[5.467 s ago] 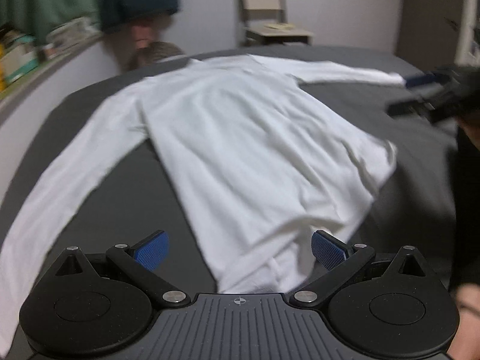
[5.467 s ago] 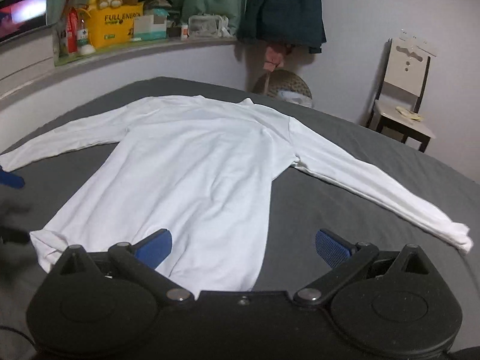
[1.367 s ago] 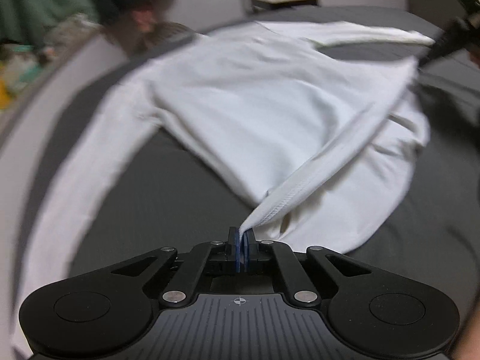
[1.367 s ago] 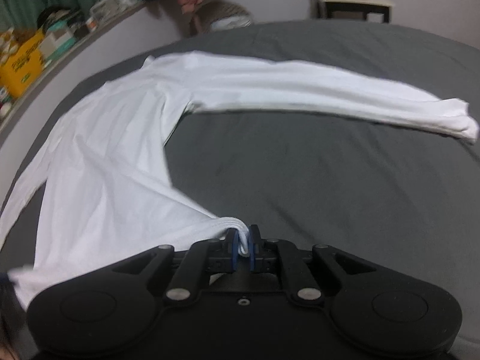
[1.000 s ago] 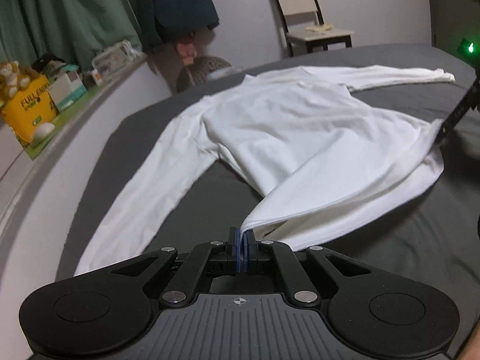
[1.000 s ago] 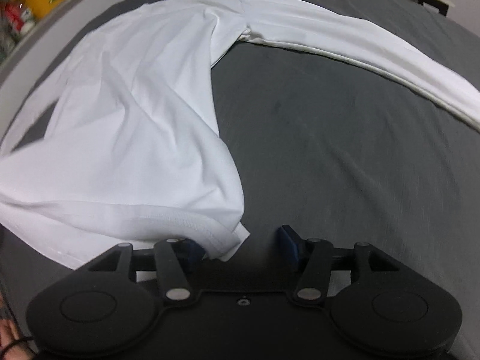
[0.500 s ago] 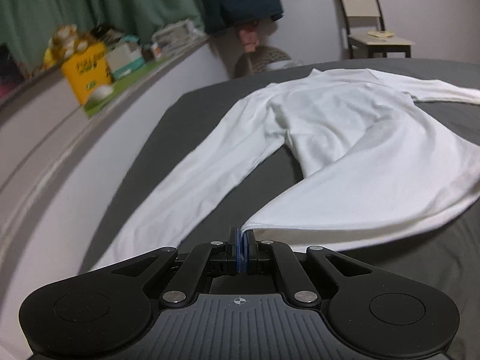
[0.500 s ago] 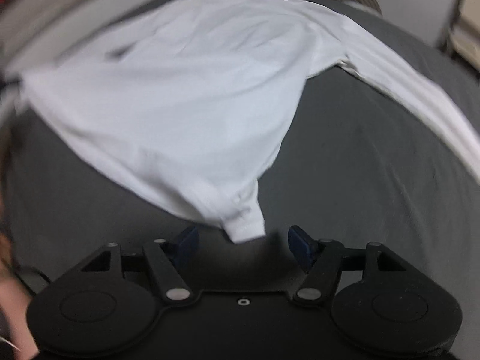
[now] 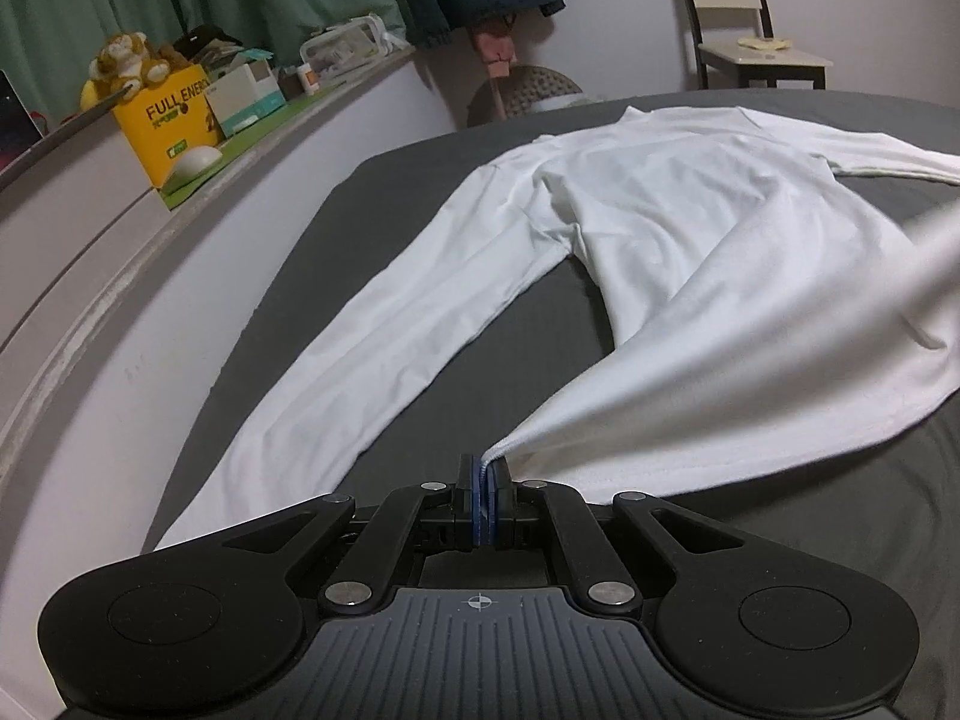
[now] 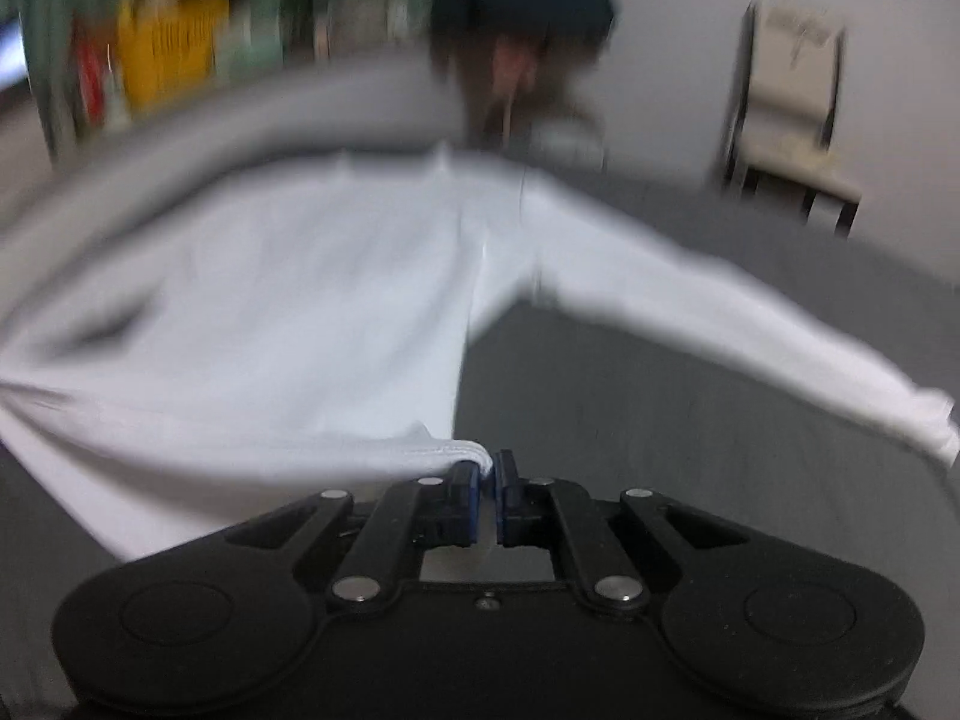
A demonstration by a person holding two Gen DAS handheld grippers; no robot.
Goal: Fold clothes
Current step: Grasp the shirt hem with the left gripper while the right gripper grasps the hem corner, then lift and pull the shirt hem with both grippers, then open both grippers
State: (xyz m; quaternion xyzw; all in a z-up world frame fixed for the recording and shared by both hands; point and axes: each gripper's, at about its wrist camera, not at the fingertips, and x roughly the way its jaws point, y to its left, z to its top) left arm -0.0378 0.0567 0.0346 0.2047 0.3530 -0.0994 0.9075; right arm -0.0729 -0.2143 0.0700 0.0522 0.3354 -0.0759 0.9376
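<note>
Tongs, left (image 9: 485,483): clamped on hem corner of white long-sleeved cotton shirt (image 9: 690,240). Tongs, right (image 10: 487,477): open a second ago, now pinching the shirt's opposite corner. Shirt: on grey bed (image 9: 810,516), hem raised, ready for folding.

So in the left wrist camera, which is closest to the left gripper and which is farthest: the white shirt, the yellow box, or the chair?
1. The white shirt: its hem is pinched in the left gripper, so it is touching.
2. The yellow box: on the ledge, off to the left.
3. The chair: by the wall past the far end of the bed, upper right.
</note>
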